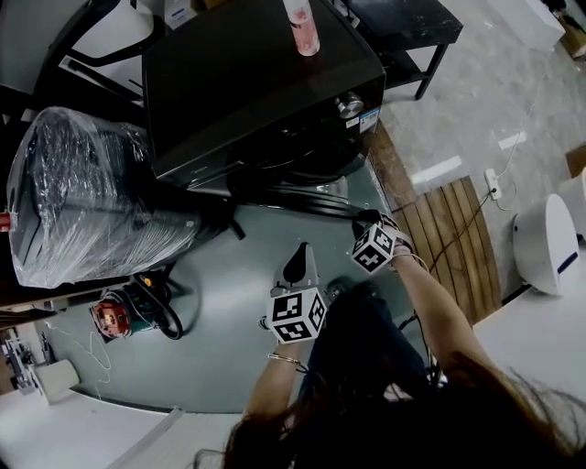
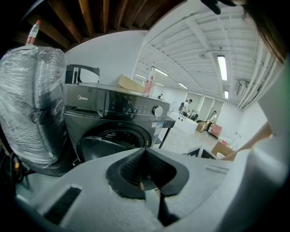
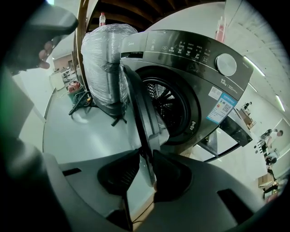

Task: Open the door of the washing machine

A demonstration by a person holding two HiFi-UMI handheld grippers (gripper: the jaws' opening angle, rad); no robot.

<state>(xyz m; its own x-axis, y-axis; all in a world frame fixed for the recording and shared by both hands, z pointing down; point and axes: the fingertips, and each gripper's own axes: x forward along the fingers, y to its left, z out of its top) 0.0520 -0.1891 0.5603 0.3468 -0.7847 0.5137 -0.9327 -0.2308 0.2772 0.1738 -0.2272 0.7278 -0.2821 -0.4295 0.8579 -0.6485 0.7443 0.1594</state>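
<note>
Nearest the camera is the person's dark hair [image 1: 412, 421], with both forearms reaching out over the pale grey floor [image 1: 220, 348]. The left tongs [image 2: 145, 150] hang free above that floor, short of the machine and a little left of its front. Their pads are pressed together at the tips with nothing between them. The right tongs [image 3: 146, 154] are further forward and angled steeply down. They are closed on the free edge of the door [image 3: 140, 113], whose rim runs edge-on between the two pads and fills the gap. The door stands swung well out from the front of the dark washing machine [image 3: 190, 68], hinged on the side toward the left tongs. This leaves the round drum opening [image 3: 168, 105] uncovered. Above the opening is the control panel with a silver dial [image 3: 225, 64] at its far end. A pink bottle [image 1: 302, 26] stands upright on the machine's top. Close beside the machine, on the person's left, is a bulky plastic-wrapped bundle [image 1: 82, 201]. On the right a slatted wooden board [image 1: 449, 238] lies on the floor.
</note>
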